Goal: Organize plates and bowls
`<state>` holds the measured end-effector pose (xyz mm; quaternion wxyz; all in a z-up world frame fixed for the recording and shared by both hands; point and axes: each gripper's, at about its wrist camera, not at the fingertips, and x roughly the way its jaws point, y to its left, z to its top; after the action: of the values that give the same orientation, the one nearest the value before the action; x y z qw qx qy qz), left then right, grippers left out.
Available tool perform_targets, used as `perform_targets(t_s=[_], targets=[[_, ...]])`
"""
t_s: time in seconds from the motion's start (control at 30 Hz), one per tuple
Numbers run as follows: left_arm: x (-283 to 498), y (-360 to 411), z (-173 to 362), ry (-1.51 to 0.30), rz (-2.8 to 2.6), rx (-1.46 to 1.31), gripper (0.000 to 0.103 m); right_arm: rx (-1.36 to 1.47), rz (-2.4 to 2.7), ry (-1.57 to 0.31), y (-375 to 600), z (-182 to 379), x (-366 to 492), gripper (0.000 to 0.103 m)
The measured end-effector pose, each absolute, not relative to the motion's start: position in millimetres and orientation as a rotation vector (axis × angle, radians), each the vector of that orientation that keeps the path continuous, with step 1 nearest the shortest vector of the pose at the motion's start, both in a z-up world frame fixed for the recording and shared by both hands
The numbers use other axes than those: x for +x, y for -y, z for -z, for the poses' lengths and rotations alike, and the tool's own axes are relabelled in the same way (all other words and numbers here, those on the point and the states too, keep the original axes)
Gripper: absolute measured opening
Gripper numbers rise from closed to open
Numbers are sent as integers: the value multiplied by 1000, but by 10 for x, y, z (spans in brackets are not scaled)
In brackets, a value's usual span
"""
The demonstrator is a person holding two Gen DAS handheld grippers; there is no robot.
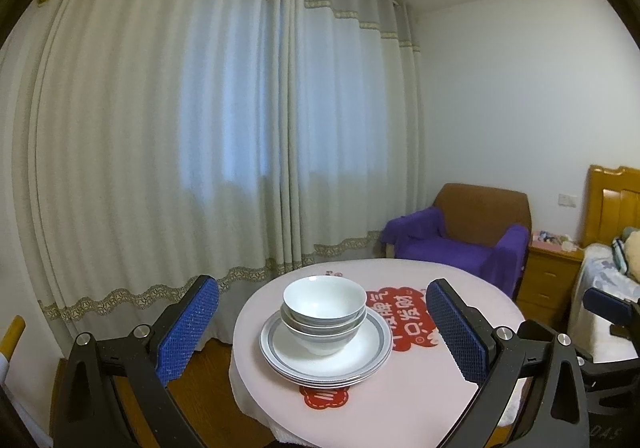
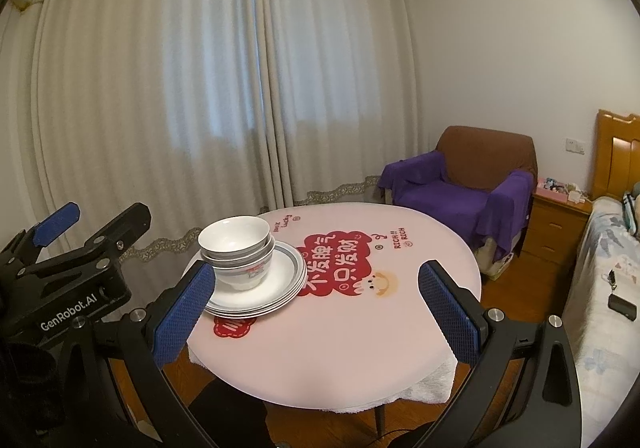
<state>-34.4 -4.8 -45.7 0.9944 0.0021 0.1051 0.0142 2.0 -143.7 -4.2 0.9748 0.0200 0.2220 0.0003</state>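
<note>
Your bench is a round one under a pale pink printed cloth, and the whole job sits on its left part: a pile of plates with a nest of bowls stacked on top.

The plates are glazed white ware with grey rim bands, so judge them stiff, slick, brittle and heavy when lifted together. Their rims overhang one another slightly; pinch a plate at its rim edge, one at a time.

The bowls look lighter but just as slippery and chip-prone. Three or so are nested, and the lower ones may come up with the top one. Take the top bowl by its wall at the lip.

Your left hand-held gripper is spread wide, holding nothing, with the pile straight ahead between its fingers and apart from them. Your right hand-held gripper is equally wide and empty; the pile lies ahead to its left, just past its left finger.
</note>
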Motion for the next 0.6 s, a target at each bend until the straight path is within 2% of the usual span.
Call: perform_targets(t_s=[0.6], targets=[[-364, 30, 468, -202, -29, 5, 102, 42, 0, -450, 1432, 48, 17, 103]])
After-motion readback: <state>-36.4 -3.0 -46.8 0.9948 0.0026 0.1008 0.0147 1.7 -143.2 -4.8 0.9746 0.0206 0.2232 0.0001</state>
